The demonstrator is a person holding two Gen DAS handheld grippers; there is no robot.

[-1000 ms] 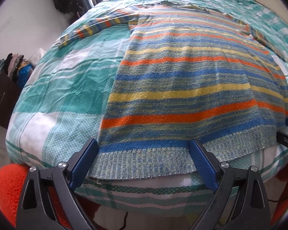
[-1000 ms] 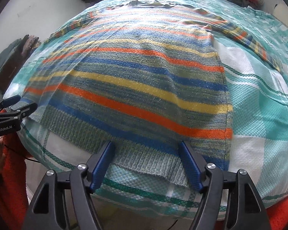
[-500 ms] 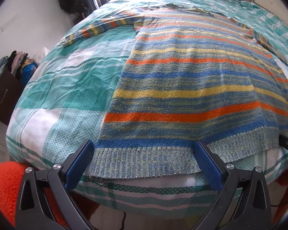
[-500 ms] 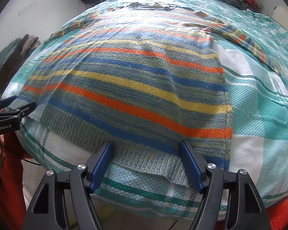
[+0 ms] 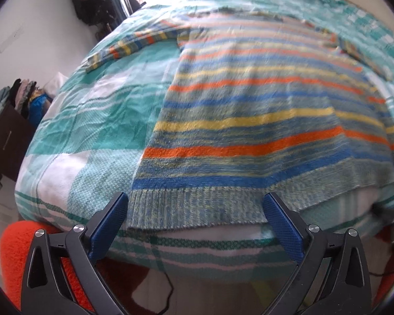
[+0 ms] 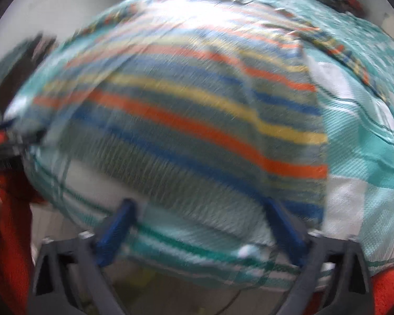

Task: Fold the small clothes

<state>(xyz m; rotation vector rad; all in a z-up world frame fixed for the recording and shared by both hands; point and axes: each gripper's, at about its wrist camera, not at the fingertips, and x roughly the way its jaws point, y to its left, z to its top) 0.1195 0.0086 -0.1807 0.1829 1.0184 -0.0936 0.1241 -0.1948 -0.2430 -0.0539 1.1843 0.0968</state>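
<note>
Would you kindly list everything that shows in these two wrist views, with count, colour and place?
sweater: one; blue, orange, yellow and grey-green stripes; spread flat on the bed, hem at the near edge.
sleeve: one clearly seen, striped, stretched out to the far left.
bed cover: one; teal and white check; under the sweater.
clothes pile: one, mixed colours, by the left wall.
dark garments: hanging near the window, count unclear.
cable: one, dark, on the floor below the bed edge.
left tool: one, black with blue pads, open around the hem.
right tool: one, same colours, blurred, jaws opening, hem between them.
red sleeve: on the person's arm, lower left.
</note>
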